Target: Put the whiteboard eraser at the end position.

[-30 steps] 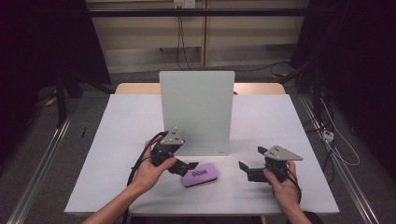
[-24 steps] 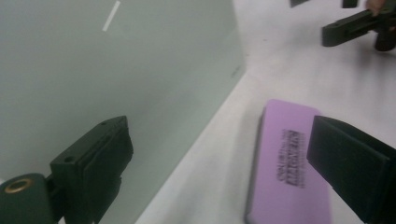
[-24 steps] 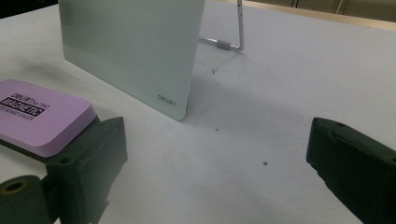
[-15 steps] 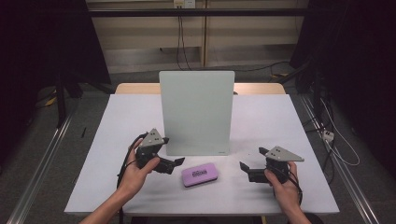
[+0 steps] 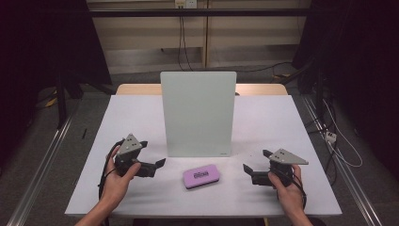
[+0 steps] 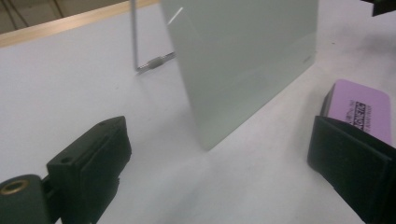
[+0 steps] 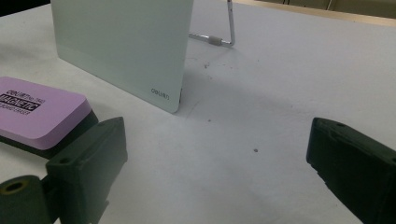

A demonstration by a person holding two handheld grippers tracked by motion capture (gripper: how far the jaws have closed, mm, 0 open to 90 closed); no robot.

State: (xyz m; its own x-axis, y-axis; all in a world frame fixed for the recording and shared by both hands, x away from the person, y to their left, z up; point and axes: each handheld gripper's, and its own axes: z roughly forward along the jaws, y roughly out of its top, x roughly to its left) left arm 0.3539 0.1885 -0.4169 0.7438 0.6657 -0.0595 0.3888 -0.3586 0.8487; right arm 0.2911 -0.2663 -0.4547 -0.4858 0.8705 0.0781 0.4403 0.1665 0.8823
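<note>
Eraser: purple, flat on tabletop, before the upright white board, long axis left-right
Left hand-held gripper: jaws spread, empty, slightly nearer
Right hand-held gripper: jaws spread, empty
Relation: eraser lies between both

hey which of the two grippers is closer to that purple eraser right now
The left gripper: its open jaws end nearer the purple eraser on the table. The right gripper, also open, sits a bit farther off on the eraser's other side.

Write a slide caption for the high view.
Two open hand-held grippers, left gripper and right gripper, flank a purple eraser before an upright glass board.
</note>
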